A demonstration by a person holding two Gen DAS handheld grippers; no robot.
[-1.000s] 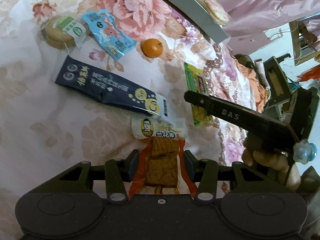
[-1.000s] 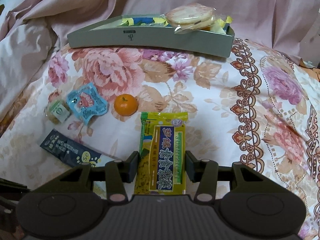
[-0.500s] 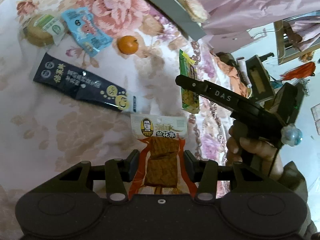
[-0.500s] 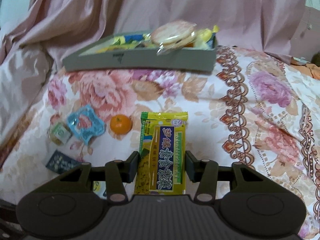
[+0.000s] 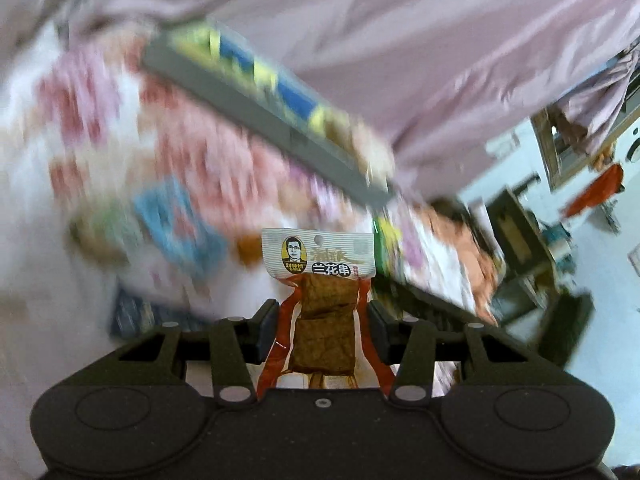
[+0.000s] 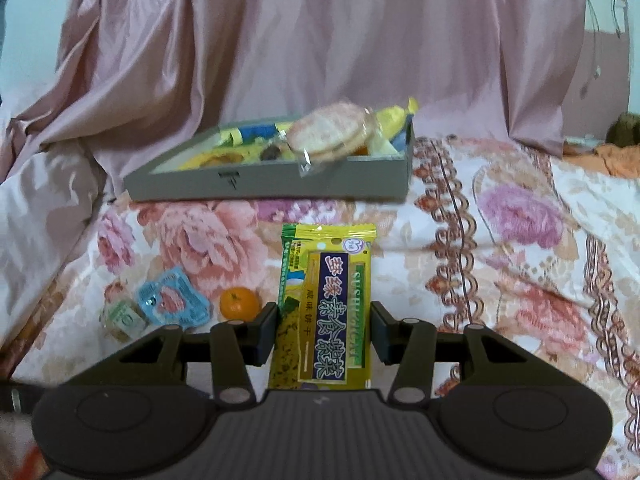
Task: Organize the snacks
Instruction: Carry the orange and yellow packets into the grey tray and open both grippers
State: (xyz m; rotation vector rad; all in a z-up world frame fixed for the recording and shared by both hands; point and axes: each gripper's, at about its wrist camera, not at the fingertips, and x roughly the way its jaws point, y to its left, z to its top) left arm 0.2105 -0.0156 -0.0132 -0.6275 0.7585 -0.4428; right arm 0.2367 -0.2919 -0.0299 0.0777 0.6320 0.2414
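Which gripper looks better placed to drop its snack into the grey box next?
Probably the right gripper: its yellow biscuit pack faces the grey box squarely, whereas the left gripper sees it skewed and blurred.

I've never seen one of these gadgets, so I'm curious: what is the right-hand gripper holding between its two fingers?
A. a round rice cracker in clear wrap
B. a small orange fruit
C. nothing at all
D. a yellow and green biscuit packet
D: in the right wrist view the right gripper has its pads against both sides of the yellow and green biscuit packet, while the small orange fruit lies on the floral bedspread.
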